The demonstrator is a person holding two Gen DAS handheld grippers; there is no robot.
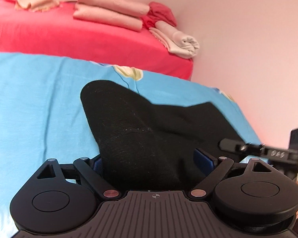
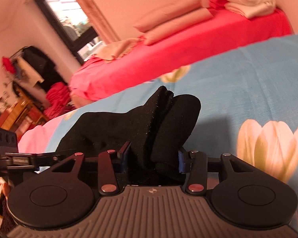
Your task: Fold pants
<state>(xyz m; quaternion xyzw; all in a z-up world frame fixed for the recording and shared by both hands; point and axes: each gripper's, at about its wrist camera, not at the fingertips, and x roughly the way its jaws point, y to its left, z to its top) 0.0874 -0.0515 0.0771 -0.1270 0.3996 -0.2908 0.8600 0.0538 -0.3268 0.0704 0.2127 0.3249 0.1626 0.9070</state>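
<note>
Pants (image 1: 141, 134) sit bunched black between both sets of fingers: the left gripper (image 1: 155, 162) has a thick fold filling its wide gap, the right gripper (image 2: 152, 160) pinches a narrower wad at half width, blue pads (image 2: 180, 161) pressing in. Cloth rises off the blue flowered bedspread (image 1: 39, 99), red bed (image 1: 69, 37) behind. This looks like the lift-and-carry of a fold; next, both ends travel together and land square.

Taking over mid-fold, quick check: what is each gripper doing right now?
Left gripper: closed on a bunch of the black pants.
Right gripper: closed on the black pants, fabric bunched between its blue pads.
</note>
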